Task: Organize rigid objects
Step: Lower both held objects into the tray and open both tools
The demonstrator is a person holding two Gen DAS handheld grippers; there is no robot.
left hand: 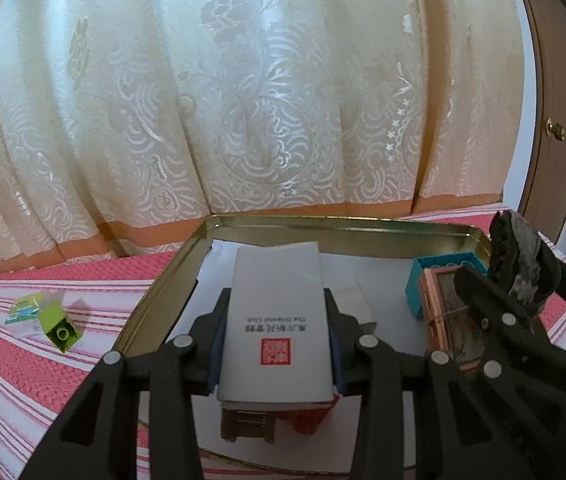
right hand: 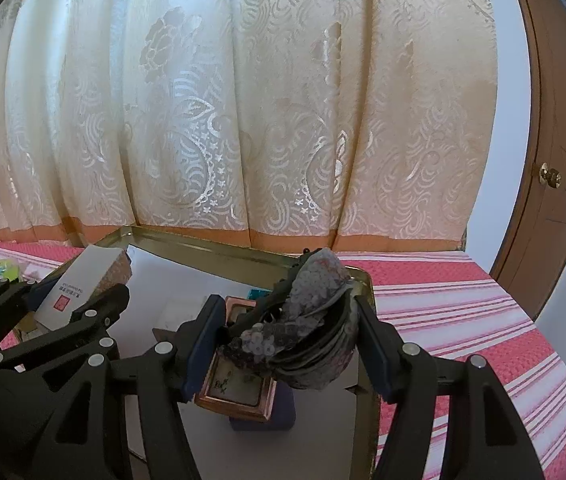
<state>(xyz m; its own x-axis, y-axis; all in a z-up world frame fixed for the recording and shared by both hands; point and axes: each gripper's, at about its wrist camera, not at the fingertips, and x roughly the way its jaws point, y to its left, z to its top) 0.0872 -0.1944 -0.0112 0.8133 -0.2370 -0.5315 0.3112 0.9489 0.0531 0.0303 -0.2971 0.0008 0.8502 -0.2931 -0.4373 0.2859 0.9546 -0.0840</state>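
Left gripper (left hand: 277,336) pinched the white box (left hand: 279,316) by its long sides, carried flat above the gold tray (left hand: 283,226), presumably so that we could lower it square into a free spot; right gripper (right hand: 283,344) clamped a dark grey scaly object (right hand: 307,320) over the tray's right end, above the copper-framed box (right hand: 239,392) and beside the teal bin (left hand: 443,264); a green block (left hand: 61,326) lay outside on the striped surface (left hand: 23,360), seemingly awaiting sorting.

Glossy gold metal tray (left hand: 363,236), matt paper box (left hand: 279,320), woven cloth bedcover (right hand: 463,304).
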